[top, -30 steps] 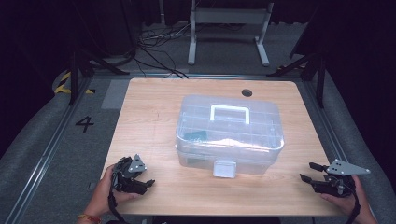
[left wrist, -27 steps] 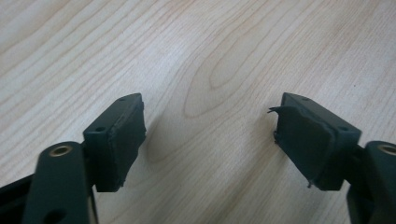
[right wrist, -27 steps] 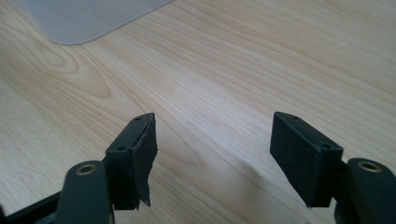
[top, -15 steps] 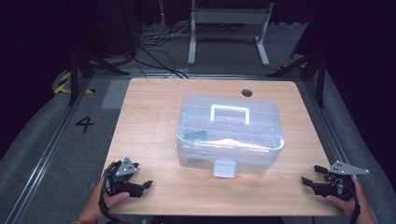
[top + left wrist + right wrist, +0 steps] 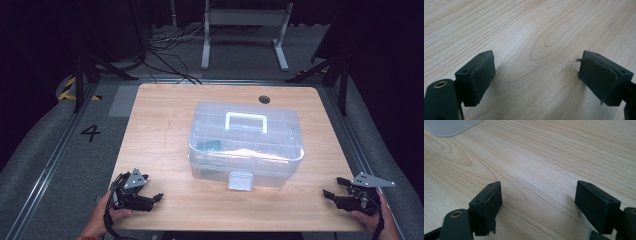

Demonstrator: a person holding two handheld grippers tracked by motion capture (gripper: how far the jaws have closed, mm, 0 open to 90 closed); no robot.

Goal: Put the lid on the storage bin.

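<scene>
A clear plastic storage box (image 5: 245, 145) with a white handle and a white front latch stands shut in the middle of the wooden table (image 5: 160, 125). Something dark green and something pale lie inside it. My left gripper (image 5: 152, 198) rests at the table's front left corner, open, its jaws pointing right. In the left gripper view, the left gripper (image 5: 536, 75) has only bare wood between its pads. My right gripper (image 5: 334, 187) lies at the front right edge, open, its jaws pointing left toward the box. A corner of the box (image 5: 449, 126) shows at the top left of the right gripper view.
A round cable hole (image 5: 264, 99) sits near the table's far edge. Beyond the table stand a metal frame (image 5: 245, 30) and loose cables (image 5: 165, 45) on the dark floor. Bare wood lies on both sides of the box.
My left gripper has slid a little toward the table's front left corner and lowered. The right gripper has settled slightly lower at the front right. The box has stayed put.
</scene>
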